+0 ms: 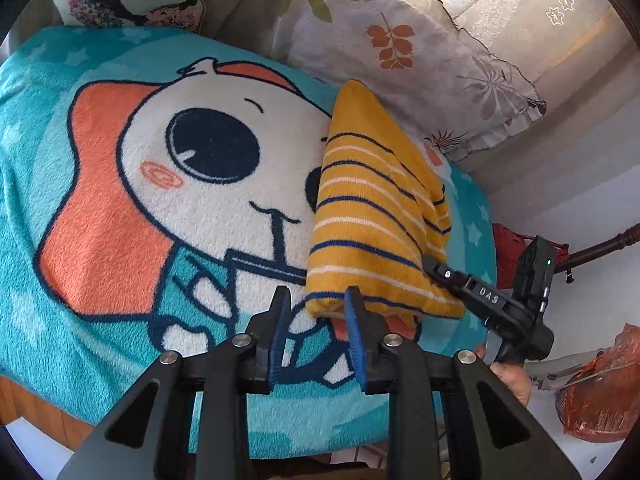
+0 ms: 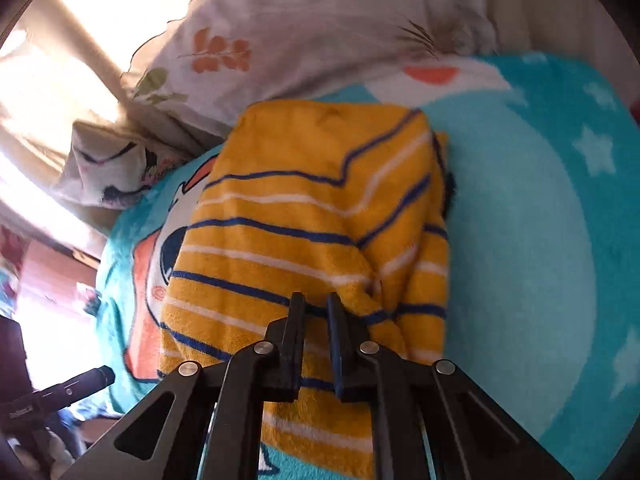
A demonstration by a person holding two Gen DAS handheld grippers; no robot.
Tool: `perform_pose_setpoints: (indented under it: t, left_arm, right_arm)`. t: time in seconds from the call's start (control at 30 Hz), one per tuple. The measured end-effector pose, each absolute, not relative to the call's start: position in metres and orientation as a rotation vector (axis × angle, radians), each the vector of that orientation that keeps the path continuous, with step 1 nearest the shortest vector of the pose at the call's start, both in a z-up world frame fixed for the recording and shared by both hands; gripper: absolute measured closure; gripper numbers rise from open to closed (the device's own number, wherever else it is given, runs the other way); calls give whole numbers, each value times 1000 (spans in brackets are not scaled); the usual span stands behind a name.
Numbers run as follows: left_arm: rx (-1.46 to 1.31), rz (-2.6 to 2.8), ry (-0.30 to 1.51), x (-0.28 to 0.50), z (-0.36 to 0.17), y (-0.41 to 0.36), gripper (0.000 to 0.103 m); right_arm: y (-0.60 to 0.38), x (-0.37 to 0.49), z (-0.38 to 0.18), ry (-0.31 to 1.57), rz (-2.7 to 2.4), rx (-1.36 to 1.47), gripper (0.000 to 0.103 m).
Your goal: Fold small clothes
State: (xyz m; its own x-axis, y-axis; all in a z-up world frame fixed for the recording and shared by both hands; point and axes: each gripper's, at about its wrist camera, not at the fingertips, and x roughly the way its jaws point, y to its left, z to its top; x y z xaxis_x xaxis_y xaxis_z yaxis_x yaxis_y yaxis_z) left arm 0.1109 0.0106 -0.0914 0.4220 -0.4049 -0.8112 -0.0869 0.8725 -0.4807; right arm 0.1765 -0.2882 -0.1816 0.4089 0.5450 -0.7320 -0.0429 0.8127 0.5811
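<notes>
Item: yellow striped garment (image 1: 372, 216), part-folded, near the right edge of the cartoon blanket (image 1: 120, 200); my left gripper (image 1: 318, 332) half-open at its near hem, empty; my right gripper (image 2: 316, 336) narrowly parted over it, grip uncertain; next, pinch hem and fold.

Teal cartoon blanket (image 1: 100, 240) carries the folded yellow striped garment (image 1: 368, 216)

A home bedroom: cartoon fleece blanket (image 1: 120, 200), leaf-print pillow (image 1: 400, 60), curtain (image 1: 540, 12).
</notes>
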Motion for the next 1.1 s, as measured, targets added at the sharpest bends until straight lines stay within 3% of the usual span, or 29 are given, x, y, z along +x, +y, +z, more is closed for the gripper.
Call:
perform_pose_setpoints:
  t: [0.23,0.4,0.53,0.63,0.7,0.77,0.97,1.1]
  left_arm:
    - [-392,-293,1123,165,-107,-42,71]
    - [-377,-281,1236,163,-147,-56,70]
    - [-395,-305,1264,146,-150,-53,70]
    - [-400,-302,1246,131,-140,-45,70]
    - [-381,-287,1214,123,-128,-41,70]
    - [-357,-264,1176,114,-115,-36,70]
    - [-296,-166,1063,93,-81,-22,68]
    - [-247,-122,956,70,-54,-14,56]
  right_arm:
    - [-305,165,-193,1079,408,649,99]
    - [-301,159,-186,1068,383,541,99]
    - [-296,153,-179,1092,364,457,99]
    - [-294,150,-161,1101,331,391,94]
    - [-295,148,-140,1049,310,359,74]
    - [-298,152,-118,975,283,340,65]
    - [-279,204,-100,943,316,352,63]
    - [-266,237,-143,1054,274,307,60]
